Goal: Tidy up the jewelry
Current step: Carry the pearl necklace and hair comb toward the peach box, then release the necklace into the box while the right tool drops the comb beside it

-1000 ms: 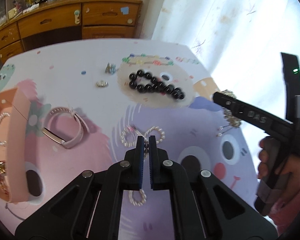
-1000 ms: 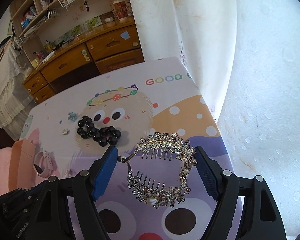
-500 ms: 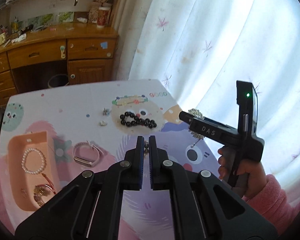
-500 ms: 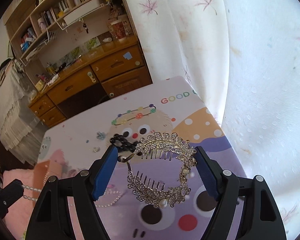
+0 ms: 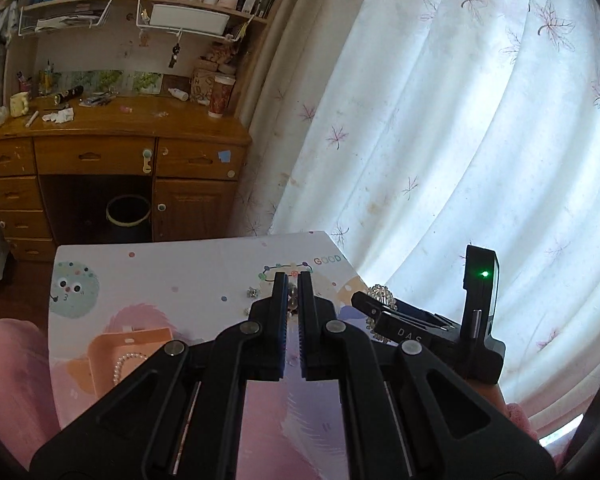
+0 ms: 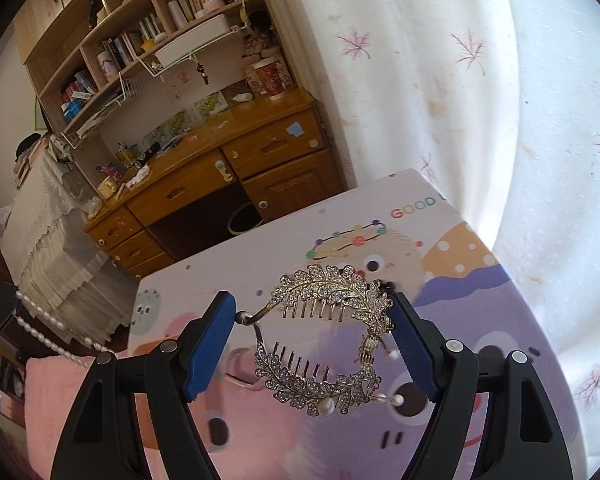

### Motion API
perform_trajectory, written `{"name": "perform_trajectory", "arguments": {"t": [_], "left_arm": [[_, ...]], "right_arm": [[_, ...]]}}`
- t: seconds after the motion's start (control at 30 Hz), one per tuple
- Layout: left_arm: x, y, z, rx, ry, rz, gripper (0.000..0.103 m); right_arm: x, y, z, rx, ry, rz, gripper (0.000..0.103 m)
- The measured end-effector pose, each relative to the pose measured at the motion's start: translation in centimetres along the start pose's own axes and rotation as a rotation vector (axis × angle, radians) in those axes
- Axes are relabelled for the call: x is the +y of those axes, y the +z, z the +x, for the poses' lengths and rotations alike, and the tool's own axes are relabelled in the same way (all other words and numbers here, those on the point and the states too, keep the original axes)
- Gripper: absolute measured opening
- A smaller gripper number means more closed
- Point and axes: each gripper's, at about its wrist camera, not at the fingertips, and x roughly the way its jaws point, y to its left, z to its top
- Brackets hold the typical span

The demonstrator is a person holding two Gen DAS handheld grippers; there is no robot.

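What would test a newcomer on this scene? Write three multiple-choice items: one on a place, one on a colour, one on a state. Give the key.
1. Where is the leaf-shaped rhinestone hair comb?
A. In the orange box
B. Between the pads of the right tool
C. On the wooden desk

2. What colour are the right tool's pads?
A. Red
B. White
C. Blue

3. How does the left tool stand?
A. Shut
B. Wide open
C. Clamped on a cup

Key:
1 B: the comb hangs above the table, spanning the gap from one pad to the other.
2 C: both pads show blue against the black arms.
3 A: its pads almost meet, and in the right wrist view a pearl strand trails from it.
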Motion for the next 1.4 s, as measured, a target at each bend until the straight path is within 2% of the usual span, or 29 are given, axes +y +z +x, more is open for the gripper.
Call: {"name": "perform_trajectory", "arguments": {"t": [0.17,0.33,0.4,0.5,0.57,0.67,0.8,0.87,0.93,1.0,1.23,1.4], "left_arm": [[3.9,0.3,-2.3,-0.029,0.002,0.012,0.002],[8.1,-1.1,-2.4,-0.028,0.001,0.013,0.002],[9.9,-2.2,-1.8,-0.025,0.007,0.005,0.002],[12.5,-4.1,-0.9,-0.001,0.018,-0.018,0.002],[13.9,-5.3,0.1,0.025,0.016,-0.033,0.002],[15.7,-7.4,2.2,0.092,0.026,-0.046,0.002],[17.5,-9.7,5.2,0.239,0.061,-0.076,0.003],[18.2,-10.4,6.2,0.303,0.074,-0.1,0.011],[18.1,-10.6,6.2,0.309,0.07,-0.103,0.042],[17.8,-10.5,5.9,0.291,0.072,-0.099,0.054],[14.8,-9.7,6.2,0.308,0.06,-0.065,0.055],[11.5,-9.9,7.8,0.327,0.091,0.04,0.057]], "right_arm": [[4.0,-1.7,0.0,-0.016,0.052,0.024,0.078],[7.7,-4.3,0.9,0.002,0.115,0.014,0.078],[9.4,-5.7,1.6,0.012,0.148,0.001,0.069],[11.5,-7.8,2.9,0.042,0.173,-0.022,0.064],[13.1,-9.3,3.7,0.06,0.189,-0.055,0.054],[15.0,-11.1,4.7,0.093,0.202,-0.092,0.053],[16.5,-12.7,5.7,0.123,0.197,-0.109,0.053],[16.8,-13.2,6.1,0.132,0.194,-0.111,0.053],[16.6,-13.4,6.4,0.137,0.187,-0.111,0.053],[16.1,-13.4,6.8,0.144,0.171,-0.111,0.053],[14.2,-12.8,7.6,0.156,0.084,-0.167,0.053],[11.3,-11.8,7.9,0.142,-0.006,-0.29,0.053]]}}
